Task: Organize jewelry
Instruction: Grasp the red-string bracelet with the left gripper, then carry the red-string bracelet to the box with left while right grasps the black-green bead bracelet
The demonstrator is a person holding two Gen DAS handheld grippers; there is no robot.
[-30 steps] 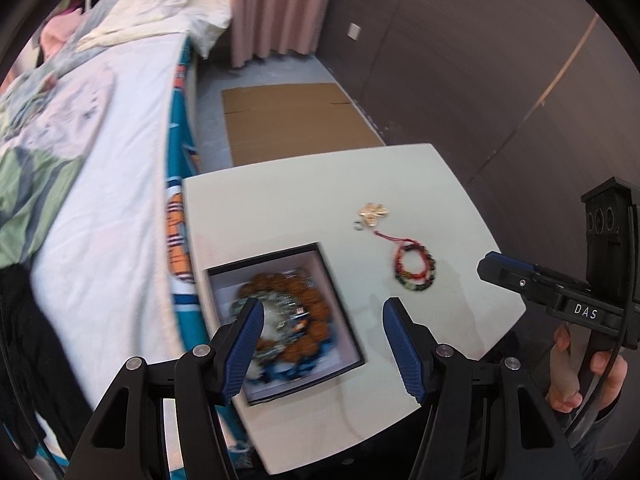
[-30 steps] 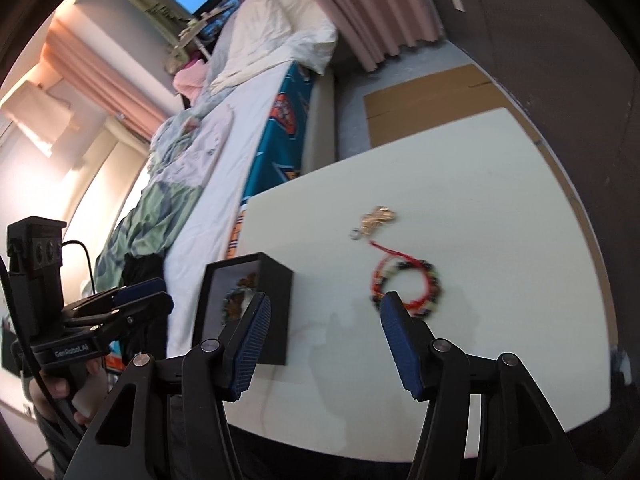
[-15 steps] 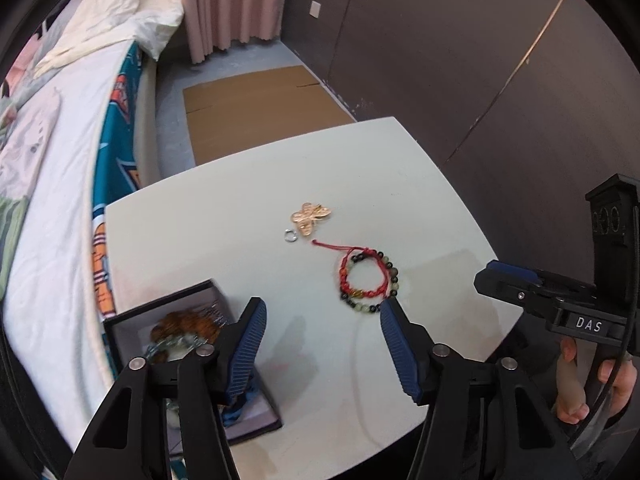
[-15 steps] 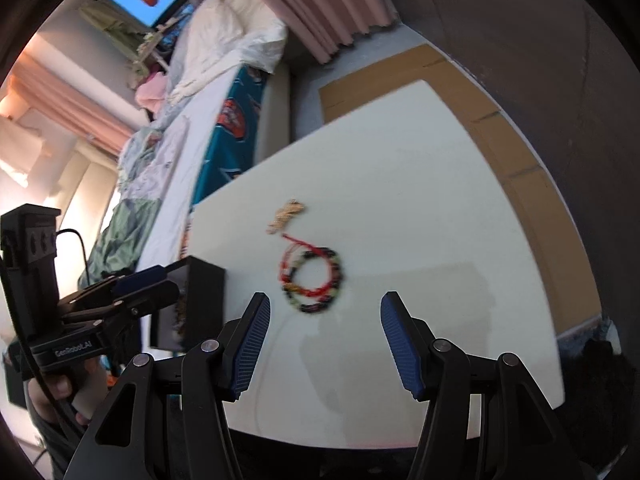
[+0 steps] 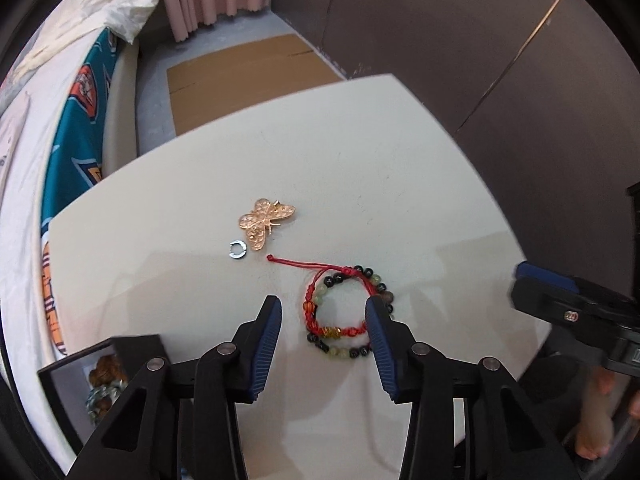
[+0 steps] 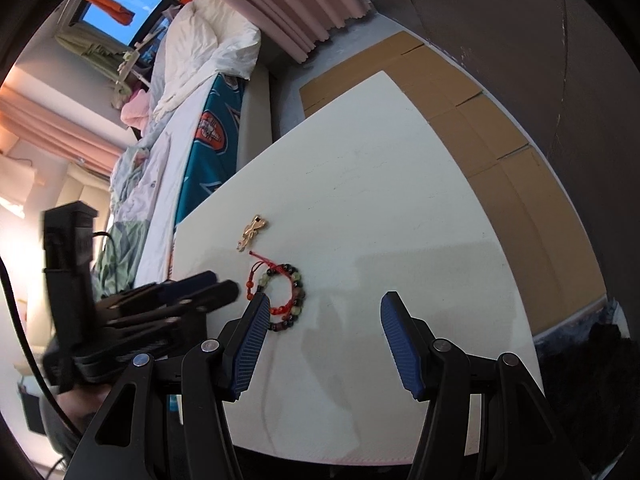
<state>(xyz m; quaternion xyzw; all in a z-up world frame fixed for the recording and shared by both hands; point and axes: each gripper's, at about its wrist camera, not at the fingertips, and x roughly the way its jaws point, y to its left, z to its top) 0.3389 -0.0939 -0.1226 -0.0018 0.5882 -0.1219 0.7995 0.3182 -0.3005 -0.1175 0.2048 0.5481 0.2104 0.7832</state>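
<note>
A red-cord bracelet (image 5: pixel 332 330) with dark and green beads lies on the white table (image 5: pixel 360 160). My left gripper (image 5: pixel 324 312) points down over it. Its jaws are closing, the bracelet lies between the blue fingers, and the pads do not press it. A gold butterfly brooch (image 5: pixel 266 218) and a small silver ring (image 5: pixel 237 249) lie just beyond. The black jewelry box (image 5: pixel 80 364) holding beaded bracelets shows at the lower left. My right gripper (image 6: pixel 325 308) hovers open and empty over bare table, with the bracelet (image 6: pixel 298 280) by its left finger and the left gripper (image 6: pixel 216 286) beside it.
A bed (image 5: pixel 60 140) with a teal sheet runs along the table's left edge. Flattened cardboard (image 5: pixel 240 64) lies on the floor past the far edge. A dark wall (image 5: pixel 480 60) stands behind and to the right. The table's right edge (image 6: pixel 512 280) drops to cardboard.
The left gripper moved from over the box rightward and down to the bracelet, and its jaws narrowed. The right gripper drifted right, so the bracelet went from its centre to its left finger.
</note>
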